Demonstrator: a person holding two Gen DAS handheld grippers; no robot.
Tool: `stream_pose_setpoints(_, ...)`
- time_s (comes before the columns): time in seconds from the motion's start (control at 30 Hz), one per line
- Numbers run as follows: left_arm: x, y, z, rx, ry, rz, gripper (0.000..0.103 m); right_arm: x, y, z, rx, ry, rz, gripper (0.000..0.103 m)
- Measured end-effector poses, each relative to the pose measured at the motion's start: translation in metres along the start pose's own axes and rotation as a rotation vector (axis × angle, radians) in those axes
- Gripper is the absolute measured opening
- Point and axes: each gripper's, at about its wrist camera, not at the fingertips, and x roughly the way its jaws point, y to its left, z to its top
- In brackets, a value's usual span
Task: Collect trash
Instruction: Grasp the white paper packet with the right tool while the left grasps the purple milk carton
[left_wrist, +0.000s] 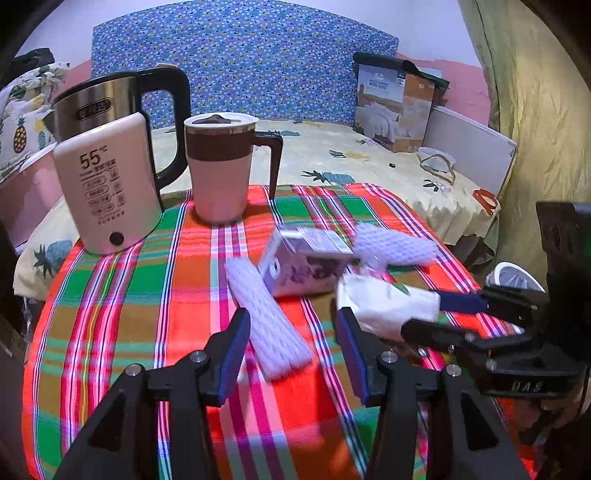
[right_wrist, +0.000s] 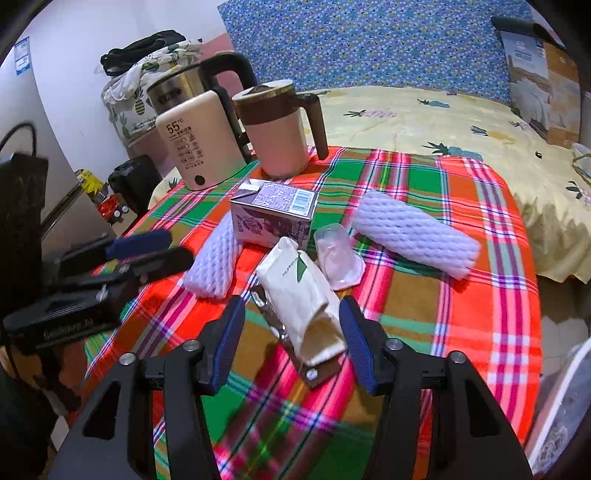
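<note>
Plaid tablecloth (right_wrist: 461, 288): crumpled white paper bag (right_wrist: 301, 295) lies between spread pads of right gripper (right_wrist: 291, 332), untouched. Left gripper (left_wrist: 293, 350), jaws apart, straddles flat white foam-net sleeve (left_wrist: 266, 314).

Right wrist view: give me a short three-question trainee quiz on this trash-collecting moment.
1. True or false: the white paper bag lies between the right tongs.
2. How many white foam nets lie on the plaid cloth?
3. Which stands nearer the purple carton: A) the lidded mug, or B) the steel kettle?

Key: 1 true, though the pads are not yet pressing it. 2 two, one left of the carton and one right of it. 3 A.
</note>
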Motion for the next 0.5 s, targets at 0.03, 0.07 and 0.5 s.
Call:
stream_pose_setpoints(0.03, 0.004, 0.003, 0.004, 0.005, -0.001, -0.007, 0.053, 0.002, 0.001, 0.0, -0.006, 0.006, -0.005, 0.037)
stream_pose_setpoints(0.07, 0.009, 0.005, 0.008, 0.011, -0.003, -0.01, 0.054, 0.003, 0.001, 0.0, -0.01, 0.01, -0.011, 0.027)
stream_pose_setpoints(0.5, 0.062, 0.014, 0.032, 0.14, 0.015, -0.117, 0.066, -0.012, -0.017, -0.01, 0.041, -0.001, -0.016, 0.011)
